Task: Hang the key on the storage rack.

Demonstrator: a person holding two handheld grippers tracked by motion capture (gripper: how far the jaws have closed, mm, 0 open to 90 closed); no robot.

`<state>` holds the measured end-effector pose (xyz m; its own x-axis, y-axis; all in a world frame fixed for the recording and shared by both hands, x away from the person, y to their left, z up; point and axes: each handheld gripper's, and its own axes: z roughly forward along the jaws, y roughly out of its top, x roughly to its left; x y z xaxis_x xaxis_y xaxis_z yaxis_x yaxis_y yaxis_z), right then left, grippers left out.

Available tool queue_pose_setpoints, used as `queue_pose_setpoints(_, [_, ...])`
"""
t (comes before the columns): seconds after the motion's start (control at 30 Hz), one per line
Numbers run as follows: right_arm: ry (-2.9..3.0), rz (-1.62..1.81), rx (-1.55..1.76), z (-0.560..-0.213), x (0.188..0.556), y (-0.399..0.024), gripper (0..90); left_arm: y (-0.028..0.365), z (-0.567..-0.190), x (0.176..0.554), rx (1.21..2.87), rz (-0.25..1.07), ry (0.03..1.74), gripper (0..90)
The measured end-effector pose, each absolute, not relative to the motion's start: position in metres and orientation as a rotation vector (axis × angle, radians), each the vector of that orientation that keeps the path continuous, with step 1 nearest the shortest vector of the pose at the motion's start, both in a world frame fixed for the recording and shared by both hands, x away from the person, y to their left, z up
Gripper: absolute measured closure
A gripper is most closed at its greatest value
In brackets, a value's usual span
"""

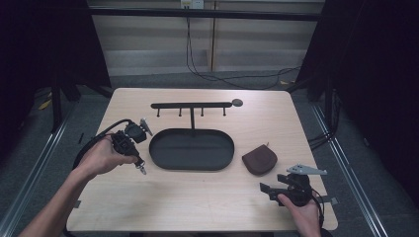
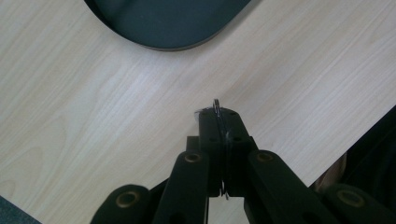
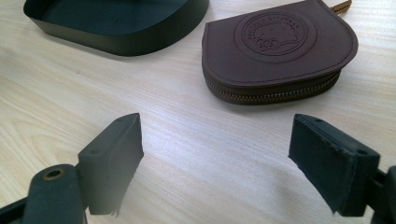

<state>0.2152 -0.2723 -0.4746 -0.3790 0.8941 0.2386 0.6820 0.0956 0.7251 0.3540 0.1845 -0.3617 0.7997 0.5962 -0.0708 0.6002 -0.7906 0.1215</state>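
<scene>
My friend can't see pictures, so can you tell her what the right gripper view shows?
The right gripper has its two black jaws wide open above a pale wooden table, with nothing between them. Just beyond them lies a brown zipped leather pouch with a round stamped emblem, and past that the curved end of a black tray.
</scene>
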Motion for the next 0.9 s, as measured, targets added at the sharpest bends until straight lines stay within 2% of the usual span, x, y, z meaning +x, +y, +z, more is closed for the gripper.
queue_pose_setpoints(0.6, [2.13, 1.161, 1.559, -0.475, 0.216, -0.271, 15.6, 0.179, -0.338, 0.361, 2.863, -0.037, 0.885, 89.3])
queue_pose_setpoints(0.9, [2.138, 1.158, 1.559, -0.475, 0.216, -0.271, 15.6, 0.172, -0.327, 0.362, 2.893, 0.05, 0.862, 89.3])
